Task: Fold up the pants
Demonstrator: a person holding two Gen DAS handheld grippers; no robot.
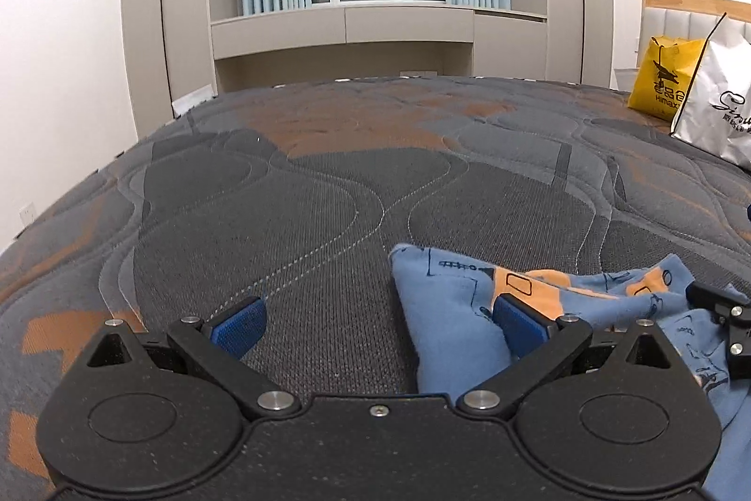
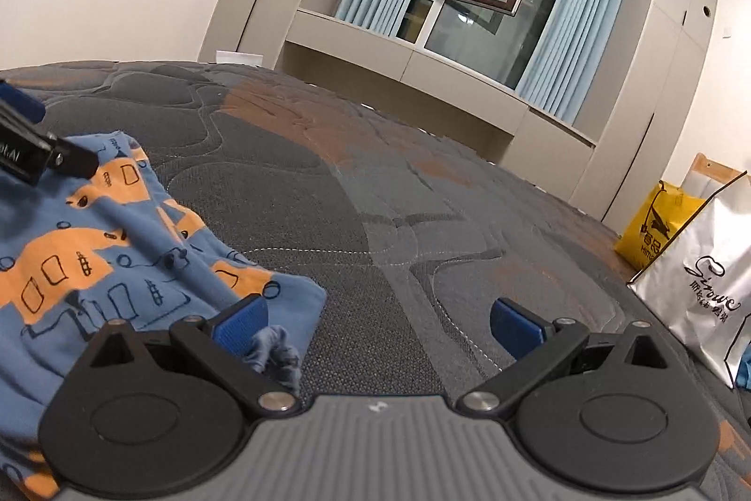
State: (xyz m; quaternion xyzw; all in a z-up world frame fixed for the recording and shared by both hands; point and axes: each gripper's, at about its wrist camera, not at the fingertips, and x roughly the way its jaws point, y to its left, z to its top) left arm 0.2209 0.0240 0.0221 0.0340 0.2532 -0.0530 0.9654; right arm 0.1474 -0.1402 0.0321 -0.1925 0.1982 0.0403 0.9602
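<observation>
Low in both wrist views, the blue-and-orange pants (image 1: 469,313) lie bunched on the patterned mattress (image 1: 305,196). Left gripper (image 1: 378,325) is spread wide, its 2 pads flanking the pants' corner. Right gripper (image 2: 378,325) is released too, grasping nothing, with the pants at lower left.

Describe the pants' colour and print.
Blue pants with orange blocks and dark line drawings, seen best in the right wrist view.
</observation>
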